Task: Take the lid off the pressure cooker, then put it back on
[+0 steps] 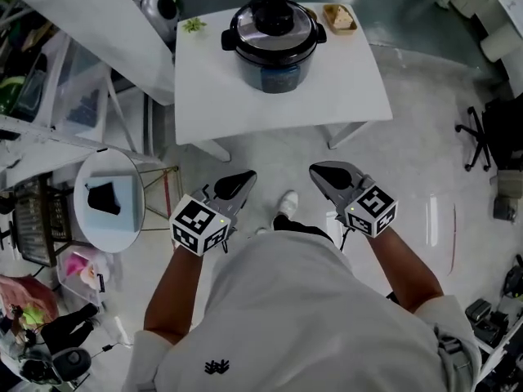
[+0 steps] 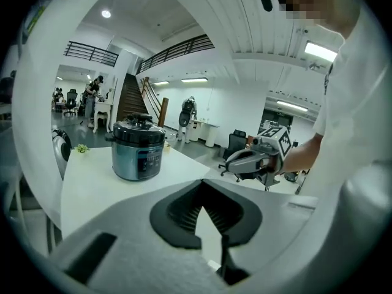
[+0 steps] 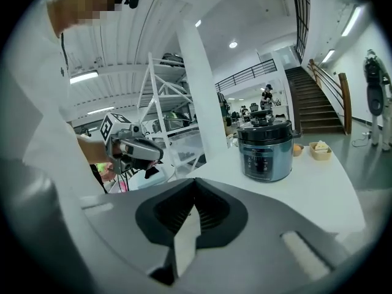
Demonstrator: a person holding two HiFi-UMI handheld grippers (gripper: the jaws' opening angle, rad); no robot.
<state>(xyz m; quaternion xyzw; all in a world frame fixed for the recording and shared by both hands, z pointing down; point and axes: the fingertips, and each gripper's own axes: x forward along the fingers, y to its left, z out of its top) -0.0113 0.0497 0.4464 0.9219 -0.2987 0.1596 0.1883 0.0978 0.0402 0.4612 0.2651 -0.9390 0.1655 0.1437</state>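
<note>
The left forearm [image 1: 174, 288] and right forearm [image 1: 406, 269] reach forward, holding the left gripper [image 1: 243, 178] and right gripper [image 1: 320, 171] side by side, apart, tilted slightly downward, each with jaws closed together on nothing.

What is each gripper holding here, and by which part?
Nothing. The left gripper and the right gripper are both shut and empty, short of the table. The pressure cooker stands untouched, its lid on.
</note>
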